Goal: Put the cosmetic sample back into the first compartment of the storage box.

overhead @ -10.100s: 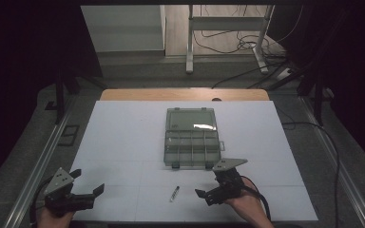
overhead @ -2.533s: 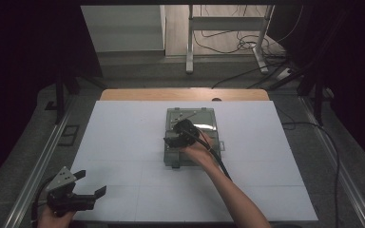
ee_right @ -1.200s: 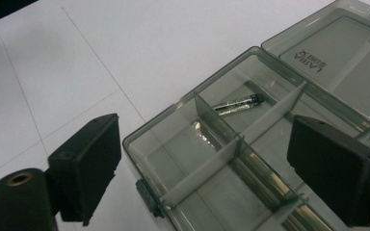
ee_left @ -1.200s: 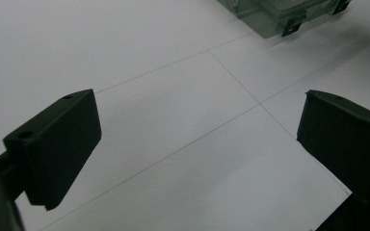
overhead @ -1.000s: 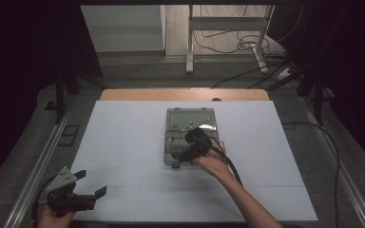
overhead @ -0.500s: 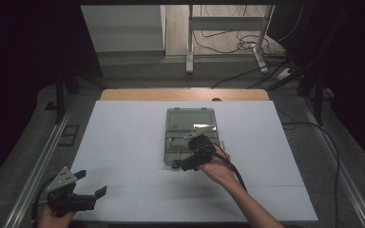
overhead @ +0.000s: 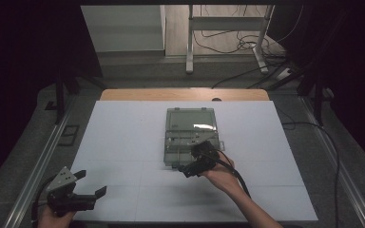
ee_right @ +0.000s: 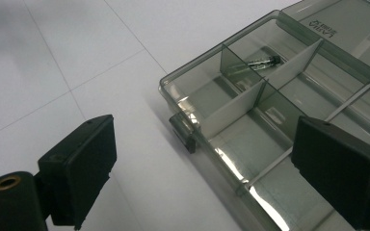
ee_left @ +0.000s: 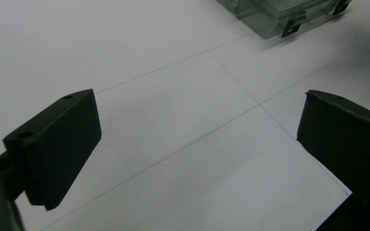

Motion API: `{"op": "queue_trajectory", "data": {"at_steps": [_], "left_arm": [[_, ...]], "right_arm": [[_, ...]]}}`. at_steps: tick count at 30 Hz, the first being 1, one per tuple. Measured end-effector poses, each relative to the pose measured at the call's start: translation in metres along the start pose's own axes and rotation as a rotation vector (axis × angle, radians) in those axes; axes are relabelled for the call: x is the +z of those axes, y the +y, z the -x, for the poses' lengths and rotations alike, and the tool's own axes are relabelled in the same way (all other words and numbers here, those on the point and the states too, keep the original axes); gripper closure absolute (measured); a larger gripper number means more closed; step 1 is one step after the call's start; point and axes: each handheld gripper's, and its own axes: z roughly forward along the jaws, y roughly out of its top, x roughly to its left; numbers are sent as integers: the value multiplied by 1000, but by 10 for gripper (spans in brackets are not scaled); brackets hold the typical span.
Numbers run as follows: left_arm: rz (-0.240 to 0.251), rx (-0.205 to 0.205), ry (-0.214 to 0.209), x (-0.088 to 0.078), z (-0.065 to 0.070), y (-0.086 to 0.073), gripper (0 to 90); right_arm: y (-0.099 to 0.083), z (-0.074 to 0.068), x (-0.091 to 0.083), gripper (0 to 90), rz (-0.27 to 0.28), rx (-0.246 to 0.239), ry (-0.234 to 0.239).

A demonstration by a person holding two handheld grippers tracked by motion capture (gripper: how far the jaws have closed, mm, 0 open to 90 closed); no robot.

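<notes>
Smoky clear plastic box (ee_right: 289, 120) – thin dividers, small screw (ee_right: 262, 61) inside – both tongs gape empty

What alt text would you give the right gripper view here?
A clear plastic compartment box lies open on a white table, with a small screw lying in one far compartment. The right claw has its two black jaws apart and empty, framing the box's near corner and its latch.
</notes>
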Motion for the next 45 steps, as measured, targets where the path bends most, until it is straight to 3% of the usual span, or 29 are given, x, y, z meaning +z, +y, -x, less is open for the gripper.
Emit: {"op": "queue_trajectory", "data": {"at_steps": [16,27,45], "left_arm": [[-2,-1,1,0,0,0,22],[-2,-1,1,0,0,0,22],[-3,2,3,1,1,0,22]], "right_arm": [[-16,7,-26,68,26,47,2],[-23,8,-37,78,25,41,-4],[-45,10,-61,82,43,74,5]]}}
